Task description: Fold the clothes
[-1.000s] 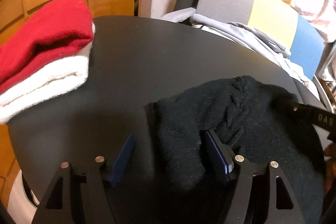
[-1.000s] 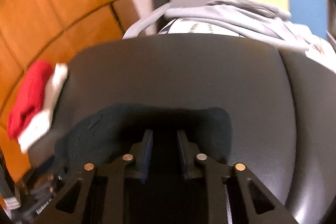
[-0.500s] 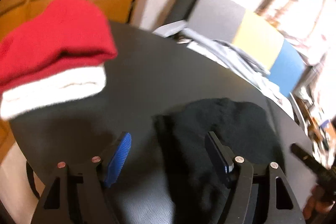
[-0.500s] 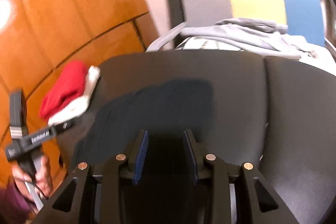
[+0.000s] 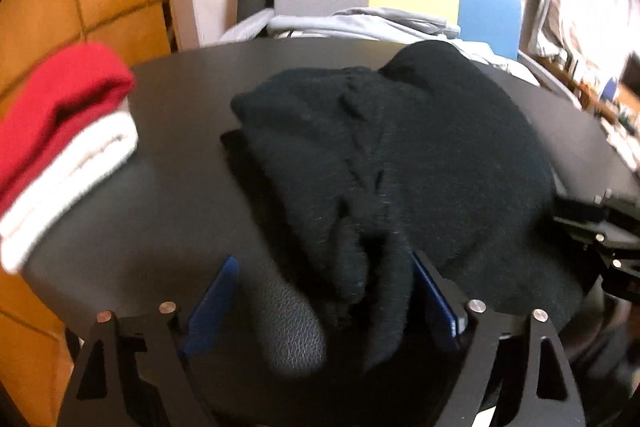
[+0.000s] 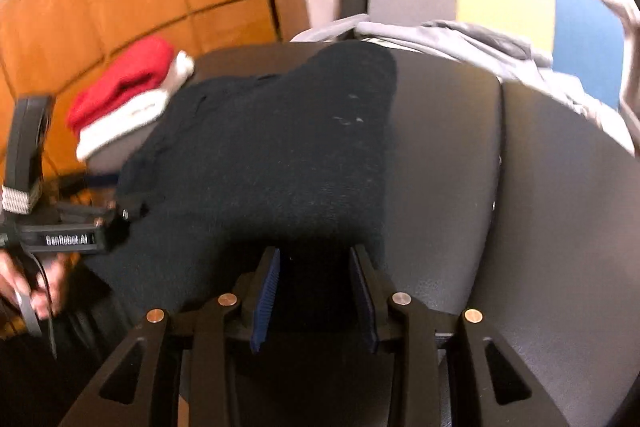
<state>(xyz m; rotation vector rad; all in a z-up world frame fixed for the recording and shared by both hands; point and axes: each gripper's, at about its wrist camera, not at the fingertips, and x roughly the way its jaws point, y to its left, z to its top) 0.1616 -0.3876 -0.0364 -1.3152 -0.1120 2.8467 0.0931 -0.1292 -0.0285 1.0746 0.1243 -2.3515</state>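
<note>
While folding: black sweater (image 5: 400, 155) lies bunched mid-table (image 5: 168, 211), its long axis running away from both grippers.
Far left: red-and-white folded stack (image 5: 60, 147) at the table edge.
Left gripper (image 5: 324, 303): jaws opening — a sweater fold between them, pads not pressing.
Right gripper (image 6: 316, 303): half-parted over the near hem; grip hard to tell.
Hidden: hem dark, frames blurred.

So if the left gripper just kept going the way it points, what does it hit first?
Most likely the black sweater: a fold of it already lies between the opening jaws of the left gripper, bunched toward the right finger. Depth is hard to judge, but nothing else is in line.
</note>
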